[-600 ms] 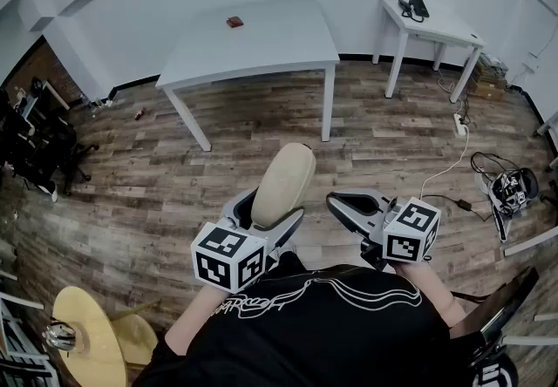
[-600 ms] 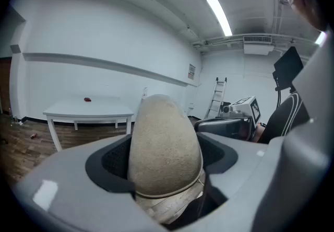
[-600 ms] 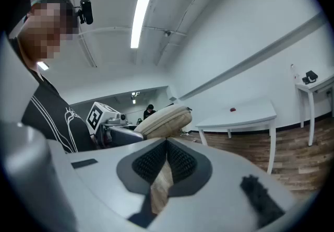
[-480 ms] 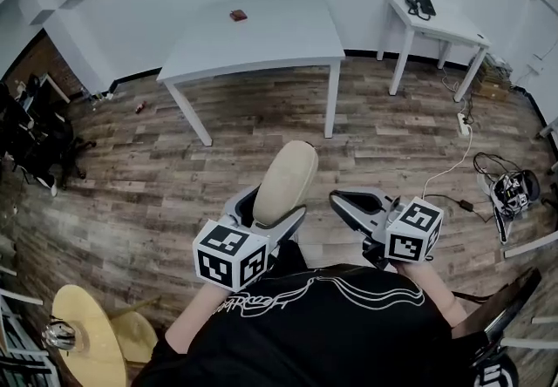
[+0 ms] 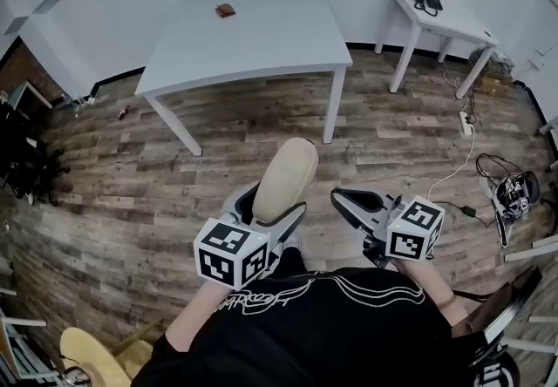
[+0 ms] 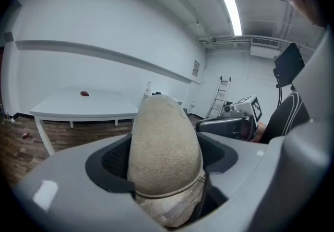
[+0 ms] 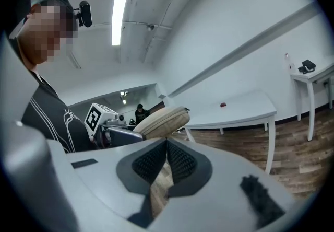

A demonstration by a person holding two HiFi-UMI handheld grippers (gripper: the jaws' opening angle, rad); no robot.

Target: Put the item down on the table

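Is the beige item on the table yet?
No, the beige item sits between the left gripper's jaws, short of the table.

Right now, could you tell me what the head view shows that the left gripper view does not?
Only the head view shows the marker cube on the left gripper and the tangle of cables on the floor at the right. Only the left gripper view shows the ceiling light strip and the ladder. Both show the beige oval item clamped in the left gripper, the right gripper closed on nothing, and the white table with a small red object on it.
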